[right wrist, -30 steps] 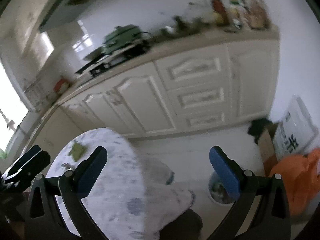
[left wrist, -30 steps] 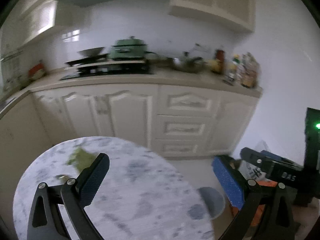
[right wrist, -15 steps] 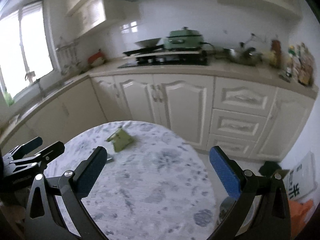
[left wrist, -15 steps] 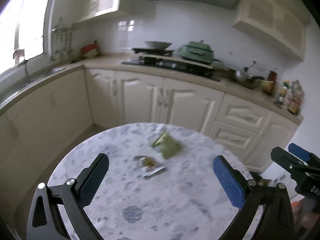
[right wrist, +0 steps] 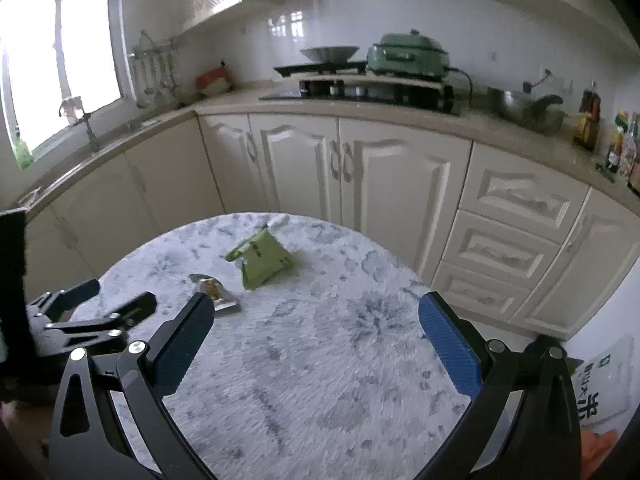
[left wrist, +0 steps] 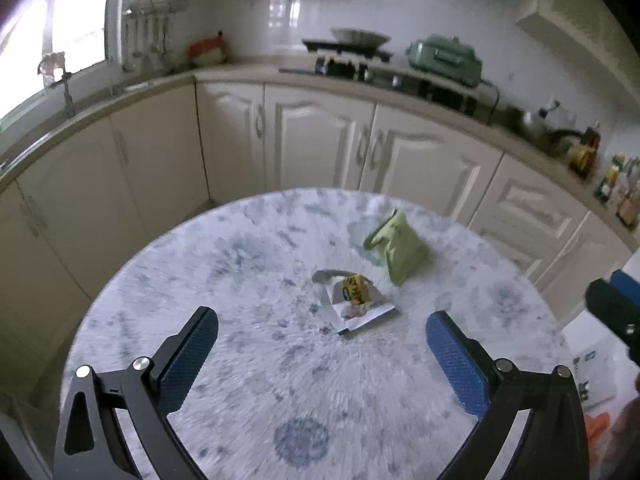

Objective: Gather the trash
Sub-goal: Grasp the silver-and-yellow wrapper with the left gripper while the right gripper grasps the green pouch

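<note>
**A:** What has changed at the kitchen's round marble surface [left wrist: 248, 360]?

**B:** A second ago both cameras faced the cabinets and the floor, with the surface at the lower edge and a small bin on the floor to the right. Now both look down at the tabletop, and the trash sits near the centre of view.

**A:** Where does the trash lie?

**B:** A crumpled green packet [left wrist: 398, 246] lies toward the far side of the surface. A torn silver wrapper [left wrist: 354, 300] with a yellow label lies just beside it, nearer the cameras. The two look close but apart.

**A:** And the claws?

**B:** The left claw [left wrist: 322, 346] hangs spread wide, nothing between its blue pads [left wrist: 188, 354], above the near half of the surface and lined up roughly with the wrapper. The right claw [right wrist: 316, 334] is likewise wide apart and empty. In its view the left claw's tips show at the left, close to the wrapper [right wrist: 216, 292].

**A:** What does it mean for the job?

**B:** Nothing is collected yet. The swing toward the surface suggests a pickup is starting, probably the wrapper by the left claw. Flat foil may slide rather than lift. The bin is out of sight in both views now.
</note>
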Demonstrator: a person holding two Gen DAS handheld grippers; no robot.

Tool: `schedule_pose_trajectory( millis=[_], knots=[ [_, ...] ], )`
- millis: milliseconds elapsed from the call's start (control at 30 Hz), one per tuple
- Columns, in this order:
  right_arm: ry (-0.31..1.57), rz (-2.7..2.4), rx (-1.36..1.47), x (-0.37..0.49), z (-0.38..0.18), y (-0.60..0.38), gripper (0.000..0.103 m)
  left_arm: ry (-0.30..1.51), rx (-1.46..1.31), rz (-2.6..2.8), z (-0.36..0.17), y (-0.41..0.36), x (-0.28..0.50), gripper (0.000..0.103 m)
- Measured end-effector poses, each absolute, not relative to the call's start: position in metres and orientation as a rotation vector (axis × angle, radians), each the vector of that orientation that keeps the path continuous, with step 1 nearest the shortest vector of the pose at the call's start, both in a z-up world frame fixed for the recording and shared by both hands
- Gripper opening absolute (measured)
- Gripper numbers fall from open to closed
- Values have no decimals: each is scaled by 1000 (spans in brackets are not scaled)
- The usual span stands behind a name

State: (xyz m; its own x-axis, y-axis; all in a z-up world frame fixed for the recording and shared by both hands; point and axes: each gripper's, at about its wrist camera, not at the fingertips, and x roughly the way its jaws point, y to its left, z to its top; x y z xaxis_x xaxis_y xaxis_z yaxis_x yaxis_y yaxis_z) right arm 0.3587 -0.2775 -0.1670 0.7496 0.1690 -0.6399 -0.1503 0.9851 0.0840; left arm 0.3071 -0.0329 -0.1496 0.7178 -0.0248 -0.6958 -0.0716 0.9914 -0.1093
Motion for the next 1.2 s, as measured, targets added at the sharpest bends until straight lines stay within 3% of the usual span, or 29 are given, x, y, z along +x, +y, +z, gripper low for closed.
schedule_pose_trajectory(
  millis=[233,367,500,567,600,700,800,1067,1100,1133,1200],
  knots=[
    [759,180,39,394,-190,-278,103,854,-102,29,-192,-34,390,102],
    [778,191,40,410,-200,-275,103,890,-64,24,-218,-39,419,89],
    [800,204,38,427,-212,-269,103,868,-45,-32,-220,-42,431,58],
    [815,215,39,437,-218,-264,103,860,-66,-58,-220,-36,437,48],
    [821,221,40,442,-220,-261,103,857,-72,-59,-220,-33,436,30],
    [842,246,34,459,-229,-251,103,853,-126,-95,-222,-14,441,17],
    [866,270,21,475,-240,-238,103,850,-164,-119,-225,1,442,12],
    [904,374,-24,508,-263,-192,102,841,-191,-116,-228,26,444,11],
    [913,373,-34,512,-267,-188,97,840,-199,-120,-227,26,444,10],
    [928,376,-40,517,-271,-186,84,838,-207,-124,-228,29,446,10],
    [937,382,-58,521,-279,-181,68,828,-212,-123,-225,29,433,8]
  ],
)
